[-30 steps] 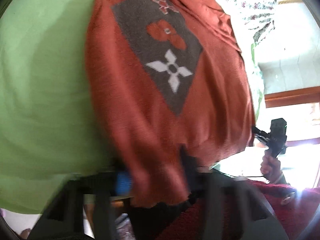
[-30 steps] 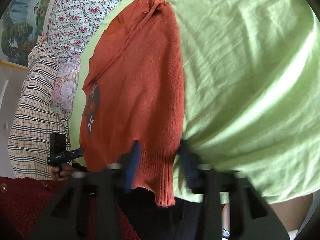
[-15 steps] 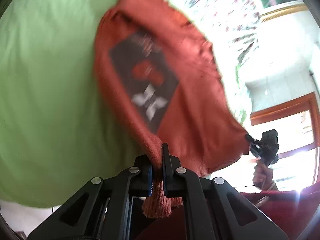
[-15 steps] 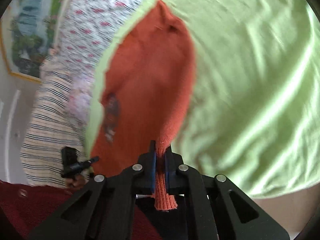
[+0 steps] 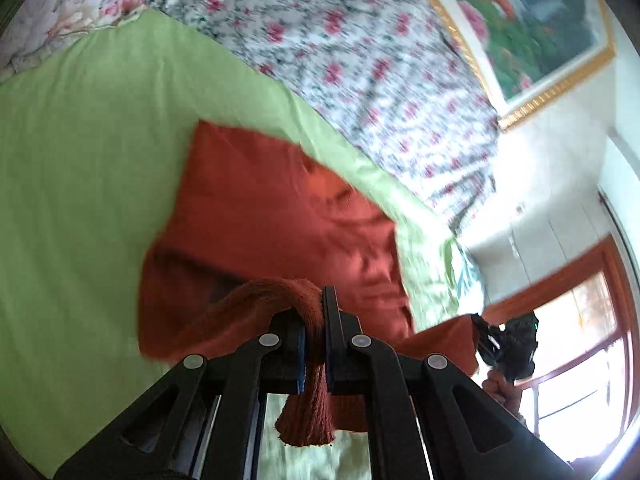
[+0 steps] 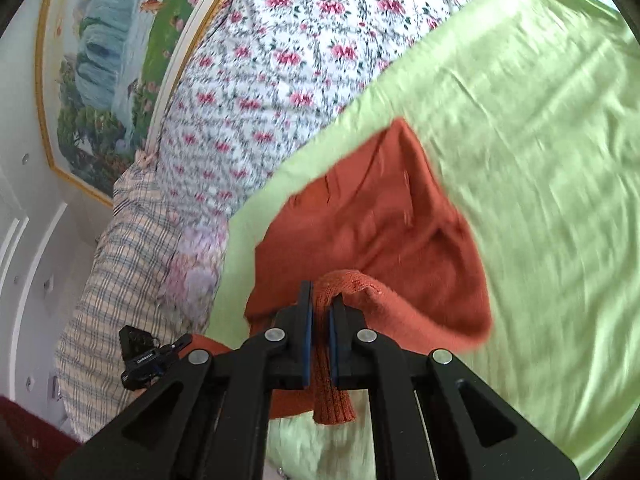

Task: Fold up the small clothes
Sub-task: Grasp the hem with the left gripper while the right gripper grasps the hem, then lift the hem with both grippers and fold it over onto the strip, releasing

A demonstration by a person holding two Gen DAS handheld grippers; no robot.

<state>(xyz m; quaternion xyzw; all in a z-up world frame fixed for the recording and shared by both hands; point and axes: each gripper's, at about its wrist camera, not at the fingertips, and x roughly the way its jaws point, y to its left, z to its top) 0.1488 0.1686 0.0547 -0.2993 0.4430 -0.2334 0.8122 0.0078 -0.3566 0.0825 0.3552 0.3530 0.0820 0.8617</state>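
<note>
Jaws of both grippers are clenched on ribbed hem corners of the small rust-orange knitted sweater [image 5: 276, 216], which lies on the light green bedsheet [image 5: 80, 168] beside the pink-flowered white quilt [image 6: 280, 60]. Judging by the hem doubled over the plain body, the first fold looks half made; laying it down and later folds remain. Left gripper [image 5: 322, 344] and right gripper [image 6: 318, 338] hold level, well apart

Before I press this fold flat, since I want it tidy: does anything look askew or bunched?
Nothing is damaged. The orange sweater is rumpled on the green sheet, with its hem pinched by the left gripper and right gripper.
</note>
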